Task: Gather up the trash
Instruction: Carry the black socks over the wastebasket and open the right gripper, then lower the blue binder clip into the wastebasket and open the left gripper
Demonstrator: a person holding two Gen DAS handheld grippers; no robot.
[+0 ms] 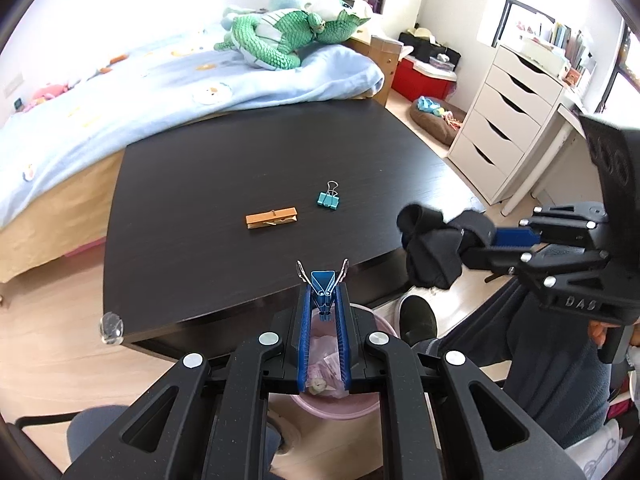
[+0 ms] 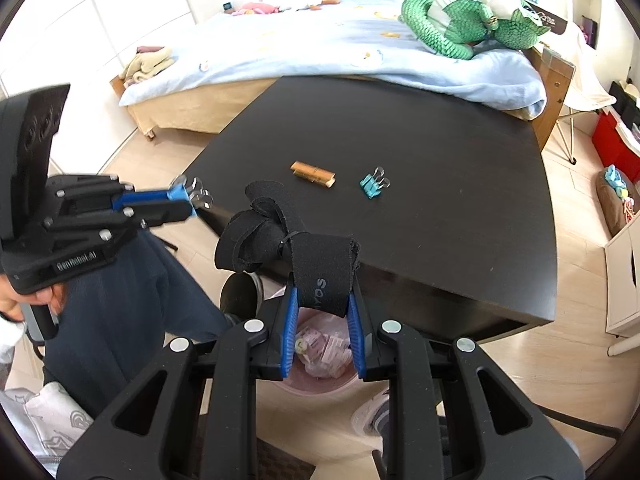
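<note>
- Directly below both grippers stands the pink bin [image 1: 332, 410], on the floor at the near edge of the table [image 1: 240, 160]; paper scraps already lie inside it. This vertical relation governs the coming move: each load hangs above or just short of the bin mouth, so release should need little more travel.
- Left gripper [image 1: 323, 300]: jaws nearly closed, clamped on a blue clip [image 1: 322, 282]. The clip stands upright between the pads, wire handles splayed outward at the top. In the left wrist view the bin shows between the fingers, in line with the clip.
- Right gripper [image 2: 323, 300]: jaws partly closed on a black strap [image 2: 280, 248]. The strap is gripped at one end; its rolled remainder extends forward and to the left, past the fingertips. In the right wrist view the bin lies directly under the gripped end.
- The two grippers hold side by side, near each other; neither is clearly closer to the bin.
- Farther out on the table lie a peg [image 1: 272, 218] and a teal clip [image 1: 327, 199], apart from each other, untouched. The peg's long axis runs roughly crosswise to the grippers.
</note>
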